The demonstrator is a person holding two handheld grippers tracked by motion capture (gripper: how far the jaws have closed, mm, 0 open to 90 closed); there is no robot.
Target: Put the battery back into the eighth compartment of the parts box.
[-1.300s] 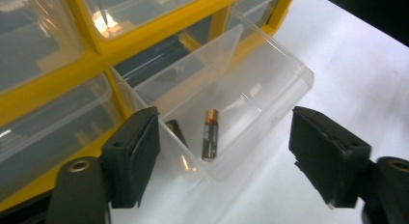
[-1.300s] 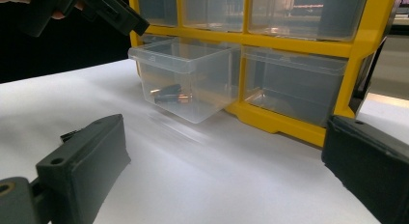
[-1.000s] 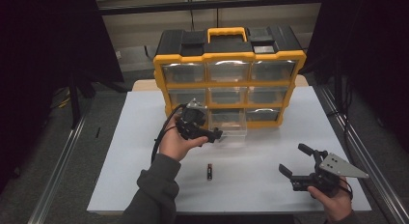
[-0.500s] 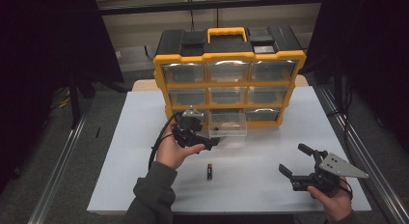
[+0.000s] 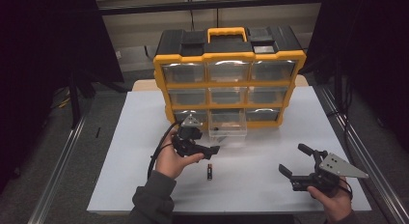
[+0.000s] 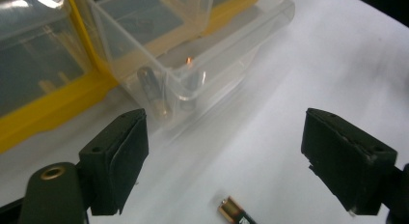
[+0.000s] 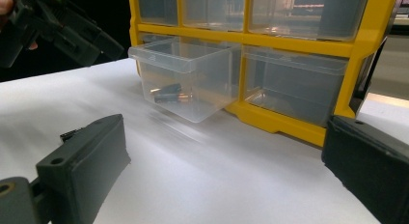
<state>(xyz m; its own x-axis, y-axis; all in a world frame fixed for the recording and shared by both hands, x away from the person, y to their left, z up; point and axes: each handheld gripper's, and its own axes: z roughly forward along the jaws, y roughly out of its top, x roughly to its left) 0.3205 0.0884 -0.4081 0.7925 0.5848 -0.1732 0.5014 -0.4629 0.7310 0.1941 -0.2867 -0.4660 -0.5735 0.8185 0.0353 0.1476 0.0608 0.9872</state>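
Lying on the tabletop, the small battery looks hard, smooth and roly, so the spread left hand-held gripper should pinch its middle.

One organizer, nine drawers; one drawer pulled out. One battery lies below the left gripper. Two grippers total.
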